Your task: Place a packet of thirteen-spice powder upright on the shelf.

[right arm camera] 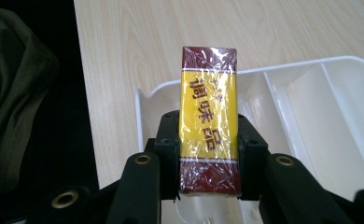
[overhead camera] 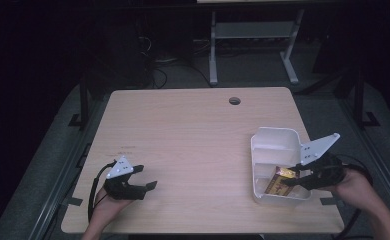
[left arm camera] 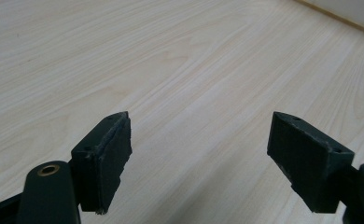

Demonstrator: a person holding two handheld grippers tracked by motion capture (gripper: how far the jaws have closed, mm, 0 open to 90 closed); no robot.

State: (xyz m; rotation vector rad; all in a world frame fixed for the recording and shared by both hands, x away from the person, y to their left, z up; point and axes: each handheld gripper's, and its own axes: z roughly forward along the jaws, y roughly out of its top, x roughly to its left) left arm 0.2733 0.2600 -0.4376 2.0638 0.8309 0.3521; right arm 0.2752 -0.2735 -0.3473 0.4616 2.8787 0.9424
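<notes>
A yellow and dark red wrapped packet (right arm camera: 209, 121) with printed characters sits between the black jaws of my right gripper (right arm camera: 209, 149), which is shut on it. In the high view the packet (overhead camera: 279, 181) hangs over the near compartment of a white divided tray (overhead camera: 259, 165) at the table's right, with my right gripper (overhead camera: 295, 178) reaching in from the right. My left gripper (overhead camera: 145, 177) rests low at the table's front left. Its jaws stand open over bare wood in the left gripper view (left arm camera: 199, 154), nothing between them.
The light wooden table (overhead camera: 193, 140) has a round cable hole (overhead camera: 234, 100) near its far edge. The tray's far compartments look bare. Beyond the table stands a grey metal frame (overhead camera: 253, 35) on a dark floor. A dark sleeve (right arm camera: 17, 102) shows left of the table edge.
</notes>
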